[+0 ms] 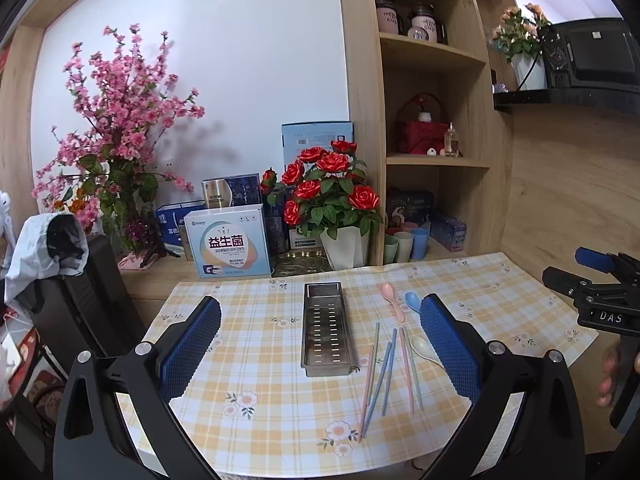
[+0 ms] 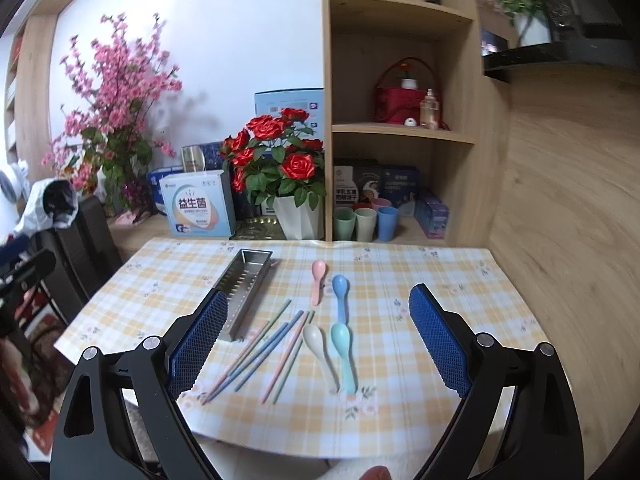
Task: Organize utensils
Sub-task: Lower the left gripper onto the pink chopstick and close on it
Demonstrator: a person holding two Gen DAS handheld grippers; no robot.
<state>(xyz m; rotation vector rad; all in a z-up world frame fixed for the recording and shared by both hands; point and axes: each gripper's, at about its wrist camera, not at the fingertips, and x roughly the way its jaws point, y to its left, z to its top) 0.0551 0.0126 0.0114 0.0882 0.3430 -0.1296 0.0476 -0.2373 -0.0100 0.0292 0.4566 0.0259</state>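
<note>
Steel perforated tray (image 2: 244,292) sits empty — chopsticks (image 2: 256,356) and spoons (image 2: 340,332) lie just right of it. Both grippers, left gripper (image 1: 320,344) and right gripper (image 2: 316,344), hover spread wide; pinching one chopstick mid-length would probably serve best.

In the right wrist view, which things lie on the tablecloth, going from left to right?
metal tray → chopsticks → white spoon → teal spoon. The pink spoon and blue spoon lie farther back, above these, so I leave them out.

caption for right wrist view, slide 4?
Open right gripper above spoons and chopsticks beside an empty steel tray.
</note>
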